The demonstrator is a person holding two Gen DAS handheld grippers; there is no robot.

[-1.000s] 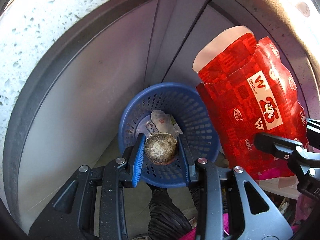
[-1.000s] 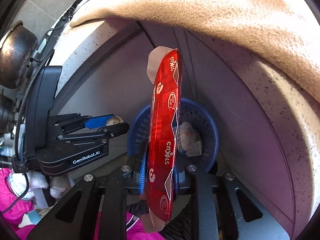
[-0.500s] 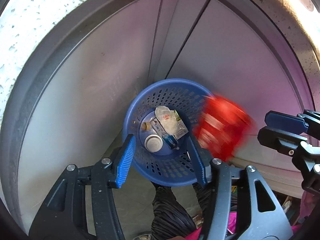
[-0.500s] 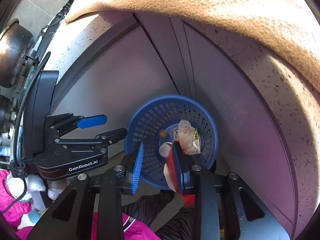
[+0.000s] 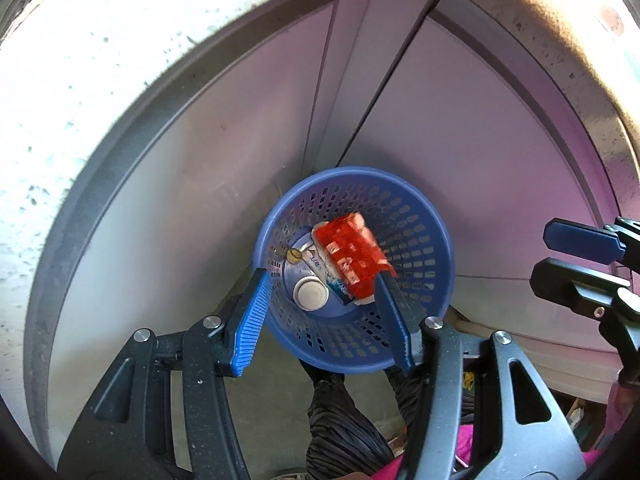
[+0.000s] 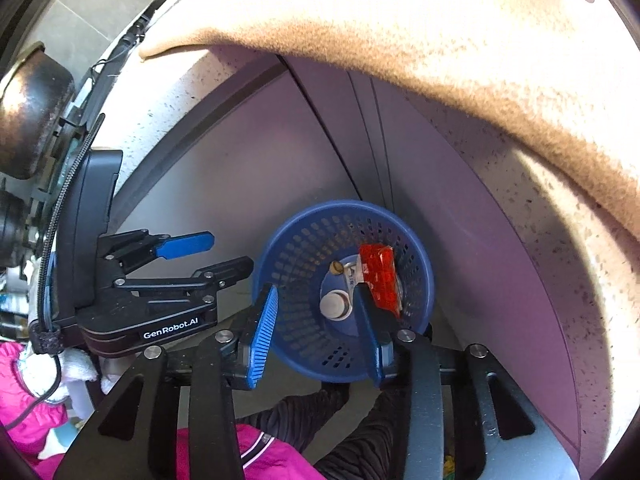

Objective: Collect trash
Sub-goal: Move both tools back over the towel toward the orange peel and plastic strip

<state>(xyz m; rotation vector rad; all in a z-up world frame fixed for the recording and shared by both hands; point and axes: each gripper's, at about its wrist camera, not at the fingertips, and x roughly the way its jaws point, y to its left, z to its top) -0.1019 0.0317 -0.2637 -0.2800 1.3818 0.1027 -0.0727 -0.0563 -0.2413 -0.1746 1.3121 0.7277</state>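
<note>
Left wrist view: the left gripper (image 5: 320, 312) points steeply down over the blue perforated basket (image 5: 416, 216), which stands on the floor in the corner of the pale cabinet panels (image 5: 460, 128). Its fingers (image 5: 250, 322) are spread wide with nothing between them. Inside the basket lies the red carton (image 5: 350, 256), tilted against the wall on the side nearer the right gripper (image 5: 568, 256). Beside the carton, on the basket's bottom, sit a round metal lid (image 5: 310, 296) and a small crumpled wrapper (partly hidden under the carton).

Right wrist view: the right gripper (image 6: 316, 320) hangs above the same basket (image 6: 304, 240), its fingers (image 6: 262, 334) apart and opening, empty. The red carton (image 6: 380, 276) rests inside the basket. The left gripper (image 6: 208, 254) is beside the basket, fingers spread. A speckled bench (image 6: 540, 184) edge curves above the basket.
</note>
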